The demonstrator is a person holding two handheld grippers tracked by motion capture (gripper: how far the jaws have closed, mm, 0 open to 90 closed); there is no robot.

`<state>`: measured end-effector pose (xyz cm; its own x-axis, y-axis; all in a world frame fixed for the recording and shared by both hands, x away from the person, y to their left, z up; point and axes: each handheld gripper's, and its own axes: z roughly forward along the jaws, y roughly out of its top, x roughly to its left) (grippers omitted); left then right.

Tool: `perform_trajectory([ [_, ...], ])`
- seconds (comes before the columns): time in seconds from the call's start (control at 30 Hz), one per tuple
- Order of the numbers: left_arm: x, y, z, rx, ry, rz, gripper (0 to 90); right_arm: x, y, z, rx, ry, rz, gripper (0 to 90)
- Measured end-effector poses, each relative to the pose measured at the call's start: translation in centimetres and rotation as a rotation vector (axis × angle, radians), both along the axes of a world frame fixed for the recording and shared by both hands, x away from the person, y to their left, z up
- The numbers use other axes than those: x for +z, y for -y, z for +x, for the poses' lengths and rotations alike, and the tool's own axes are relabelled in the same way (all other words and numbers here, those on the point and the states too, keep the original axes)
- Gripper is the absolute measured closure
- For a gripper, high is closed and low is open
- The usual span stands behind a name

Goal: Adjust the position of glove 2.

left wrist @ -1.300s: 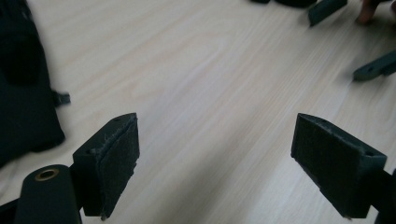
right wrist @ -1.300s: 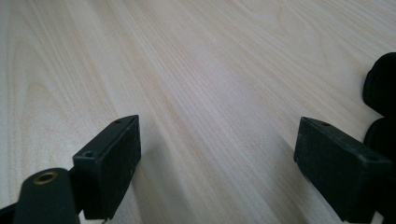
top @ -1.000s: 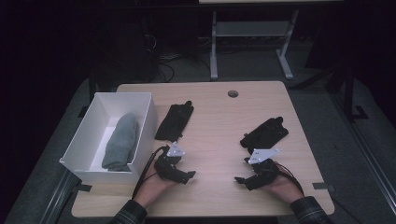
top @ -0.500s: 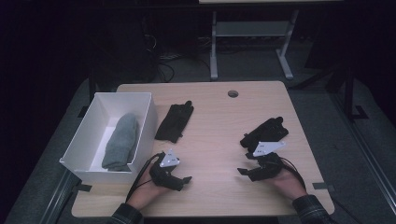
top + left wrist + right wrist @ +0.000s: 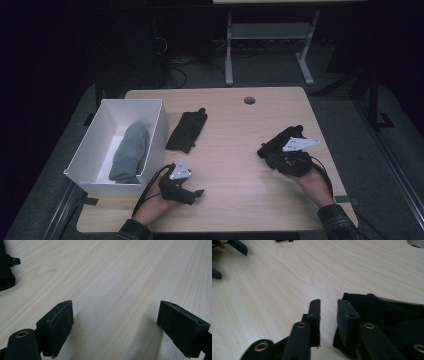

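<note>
While my right gripper (image 5: 329, 305) sat near the desk's (image 5: 235, 145) right edge, its jaws had just been closing and stood narrowly apart; the black glove (image 5: 387, 312) lay beside 1 jaw, nothing visibly between them. My left gripper (image 5: 115, 322) stood wide apart over bare wood near the front edge. 1 more black glove (image 5: 187, 131) lay beside the white box (image 5: 95, 172).

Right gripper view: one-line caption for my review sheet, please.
Right gripper, jaws nearly together with a bare gap, beside a black glove on the wooden table.
</note>
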<state>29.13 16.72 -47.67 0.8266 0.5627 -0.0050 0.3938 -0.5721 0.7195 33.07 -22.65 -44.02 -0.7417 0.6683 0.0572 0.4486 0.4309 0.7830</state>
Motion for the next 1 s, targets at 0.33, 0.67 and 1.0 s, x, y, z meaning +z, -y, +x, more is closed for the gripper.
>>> perform_trajectory([
  [0.33,0.0,0.0,0.0,-0.002,-0.001,0.001,12.9,0.1,1.9,1.5,-0.066,0.009,-0.022,90.0],
  [0.67,0.0,0.0,0.1,-0.003,-0.001,0.002,12.9,-0.5,3.9,2.9,-0.14,-0.011,-0.036,90.0],
  [1.0,0.0,0.0,0.1,-0.003,-0.001,0.002,12.9,-1.2,4.8,3.3,-0.186,-0.037,-0.077,90.0],
])
